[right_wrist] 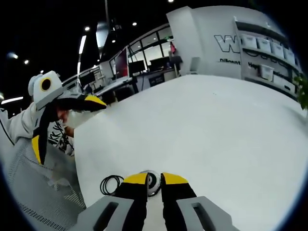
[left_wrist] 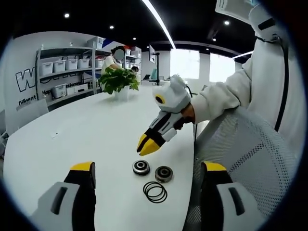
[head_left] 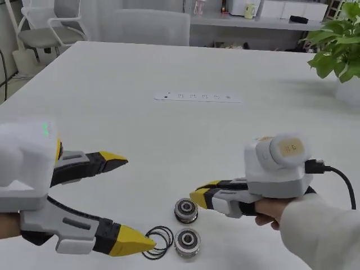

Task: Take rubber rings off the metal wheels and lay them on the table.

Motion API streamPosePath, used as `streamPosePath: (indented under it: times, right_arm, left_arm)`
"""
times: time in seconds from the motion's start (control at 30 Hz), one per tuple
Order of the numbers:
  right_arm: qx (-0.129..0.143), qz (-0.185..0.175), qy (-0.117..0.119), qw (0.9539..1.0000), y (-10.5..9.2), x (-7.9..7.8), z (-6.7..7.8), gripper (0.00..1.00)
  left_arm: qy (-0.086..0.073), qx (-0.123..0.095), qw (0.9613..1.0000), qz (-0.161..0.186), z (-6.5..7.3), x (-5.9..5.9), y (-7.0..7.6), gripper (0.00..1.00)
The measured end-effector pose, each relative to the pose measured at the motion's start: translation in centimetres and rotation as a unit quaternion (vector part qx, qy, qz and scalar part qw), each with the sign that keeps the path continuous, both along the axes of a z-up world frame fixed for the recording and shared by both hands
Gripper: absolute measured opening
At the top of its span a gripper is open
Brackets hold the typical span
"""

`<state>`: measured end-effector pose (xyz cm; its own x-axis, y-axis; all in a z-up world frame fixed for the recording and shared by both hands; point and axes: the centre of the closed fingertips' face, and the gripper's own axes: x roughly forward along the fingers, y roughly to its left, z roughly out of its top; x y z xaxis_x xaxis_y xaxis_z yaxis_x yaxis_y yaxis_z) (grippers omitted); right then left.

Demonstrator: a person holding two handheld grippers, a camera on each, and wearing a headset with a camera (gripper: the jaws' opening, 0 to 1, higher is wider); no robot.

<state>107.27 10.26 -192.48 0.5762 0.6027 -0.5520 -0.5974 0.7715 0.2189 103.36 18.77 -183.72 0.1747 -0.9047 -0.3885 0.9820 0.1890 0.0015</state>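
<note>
Two small metal wheels (head_left: 185, 209) (head_left: 187, 241) lie flat near the table's front edge, one behind the other. Beside the nearer wheel lie thin black rubber rings (head_left: 158, 242), overlapping on the table. My left gripper (head_left: 135, 201) is open wide, its lower jaw tip almost over the rings. My right gripper (head_left: 198, 198) has its jaws together, the tip just right of the farther wheel, holding nothing. The left gripper view has both wheels (left_wrist: 141, 167) (left_wrist: 164, 173) and the rings (left_wrist: 155, 191) between my spread jaws. In the right gripper view, a wheel (right_wrist: 152, 183) sits just past the closed tips (right_wrist: 155, 177).
A white power strip (head_left: 198, 97) lies mid-table. A potted plant (head_left: 337, 48) stands at the far right edge. Chairs and a counter stand beyond the far end of the white table (head_left: 169, 129). A cable (head_left: 343, 180) trails from the right gripper.
</note>
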Motion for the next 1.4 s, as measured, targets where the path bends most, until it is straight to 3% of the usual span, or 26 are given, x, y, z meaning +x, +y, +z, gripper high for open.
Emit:
streamPosePath:
  times: [0.07, 0.17, 0.3, 0.4, 0.53, 0.7, 0.83, 0.9, 1.0, 1.07, 1.23, 1.33, 1.4]
  right_arm:
    - [-0.004, -0.006, 0.006, 1.0, -0.6, 0.0, -0.4, 0.07]
    - [-0.006, -0.019, 0.013, 0.9997, -1.4, 0.1, -0.8, 0.07]
    - [-0.006, -0.022, 0.018, 0.9996, -1.5, 0.0, -0.9, 0.07]
    - [-0.012, -0.016, 0.019, 0.9996, -1.4, -0.1, -1.2, 0.07]
    - [-0.02, -0.006, 0.02, 0.9996, -1.3, -0.4, -1.4, 0.08]
    - [-0.02, -0.002, 0.027, 0.9994, -1.3, -0.7, -1.9, 0.09]
    - [-0.02, 0.002, 0.032, 0.9993, -1.2, -0.9, -2.1, 0.1]
    - [-0.019, 0.005, 0.034, 0.9992, -1.1, -0.9, -2.2, 0.11]
    - [-0.02, 0.013, 0.037, 0.999, -0.8, -1.2, -2.4, 0.11]
    - [-0.023, 0.017, 0.038, 0.9989, -0.7, -1.3, -2.6, 0.12]
    - [-0.029, 0.023, 0.037, 0.9986, -0.6, -1.4, -2.7, 0.11]
    - [-0.028, 0.026, 0.038, 0.9986, -0.5, -1.4, -2.7, 0.11]
    - [-0.028, 0.03, 0.039, 0.9984, -0.4, -1.5, -2.8, 0.12]
  left_arm:
    - [-0.005, -0.005, 1.0, -0.005, 1.1, 0.1, -0.4, 0.88]
    - [-0.033, -0.013, 0.9993, -0.013, 3.1, 0.5, -1.1, 0.87]
    - [-0.059, -0.008, 0.9979, -0.026, 4.8, 1.2, -2.1, 0.82]
    - [-0.08, -0.016, 0.9957, -0.044, 5.9, 1.6, -3.3, 0.76]
    - [-0.091, -0.005, 0.9941, -0.06, 5.7, 2.3, -5.0, 0.75]
    - [-0.116, 0.001, 0.9891, -0.09, 3.8, 2.7, -7.8, 0.64]
    - [-0.107, 0.016, 0.9889, -0.101, 1.2, 2.8, -8.6, 0.58]
    - [-0.092, 0.026, 0.9903, -0.1, -0.1, 2.8, -8.7, 0.56]
    - [-0.072, 0.022, 0.9928, -0.094, -2.1, 2.6, -8.7, 0.53]
    - [-0.046, 0.013, 0.9957, -0.08, -3.3, 2.5, -8.8, 0.49]
    - [-0.038, 0.035, 0.9964, -0.067, -5.9, 3.0, -8.5, 0.39]
    - [-0.035, 0.045, 0.9969, -0.055, -6.8, 3.6, -8.1, 0.36]
    - [-0.023, 0.044, 0.9981, -0.035, -7.3, 4.0, -7.9, 0.32]
